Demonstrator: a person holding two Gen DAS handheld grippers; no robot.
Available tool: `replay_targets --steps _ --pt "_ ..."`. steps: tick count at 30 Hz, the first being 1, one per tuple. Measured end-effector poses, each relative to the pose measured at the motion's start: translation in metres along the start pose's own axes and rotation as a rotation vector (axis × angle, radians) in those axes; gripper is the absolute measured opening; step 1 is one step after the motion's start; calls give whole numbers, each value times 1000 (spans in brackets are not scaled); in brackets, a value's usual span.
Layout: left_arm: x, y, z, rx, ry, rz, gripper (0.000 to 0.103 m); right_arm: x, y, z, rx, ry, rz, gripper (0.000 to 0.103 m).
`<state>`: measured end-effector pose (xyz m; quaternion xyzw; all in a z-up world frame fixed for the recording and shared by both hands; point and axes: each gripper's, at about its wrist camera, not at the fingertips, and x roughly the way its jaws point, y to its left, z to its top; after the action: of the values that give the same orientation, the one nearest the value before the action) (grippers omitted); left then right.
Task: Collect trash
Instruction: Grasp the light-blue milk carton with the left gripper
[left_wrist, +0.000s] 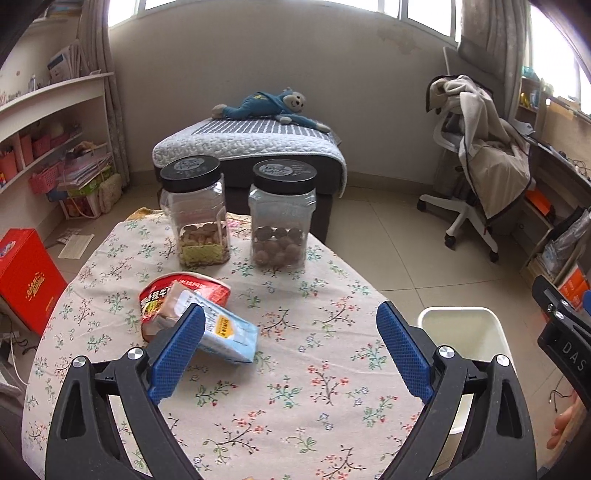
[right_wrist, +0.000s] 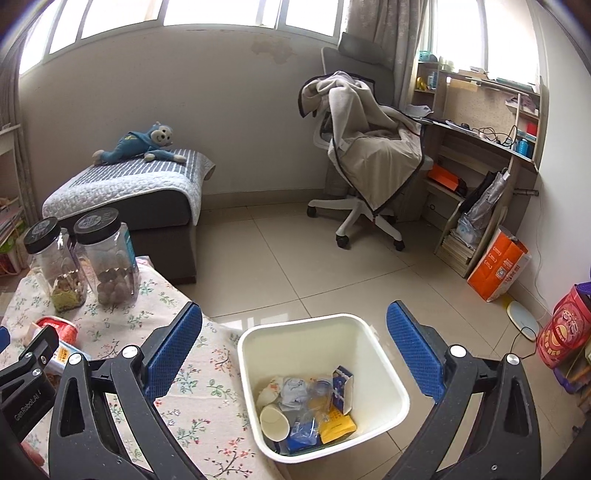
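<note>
- Left wrist: left gripper (left_wrist: 290, 319) fingers spread over floral table (left_wrist: 295, 387); other gripper's body reads "DAS".
- Right gripper (right_wrist: 294, 325) spread above white bin (right_wrist: 384, 373); neighbouring body reads "GenRobot.AI".

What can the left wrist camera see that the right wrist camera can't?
Only the left view shows the whole blue packet lying on the red bowl lid, plus the red box on the floor. Only the right view shows the trash inside the white bin, like the paper cup. Both show two jars and the toy monkey.
</note>
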<state>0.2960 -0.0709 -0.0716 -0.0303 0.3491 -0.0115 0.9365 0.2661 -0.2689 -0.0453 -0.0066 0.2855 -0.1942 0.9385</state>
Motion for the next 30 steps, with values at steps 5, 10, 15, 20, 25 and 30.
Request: replay_targets --steps 5,10,15,20,25,30 --pt "20 47 4 -50 42 74 92 3 34 -4 -52 17 43 96" --pt "55 102 -6 -296 189 24 92 7 55 -8 -83 36 70 96" --pt "94 115 -23 -485 308 -66 92 17 58 -10 -78 71 85 96" --pt "126 118 -31 -606 361 -158 91 28 56 -9 -54 110 95 96" --pt "140 128 -36 -665 408 -265 39 37 62 -12 -51 143 117 96" --pt "115 135 -25 -579 370 -295 37 41 74 -15 -38 169 150 96"
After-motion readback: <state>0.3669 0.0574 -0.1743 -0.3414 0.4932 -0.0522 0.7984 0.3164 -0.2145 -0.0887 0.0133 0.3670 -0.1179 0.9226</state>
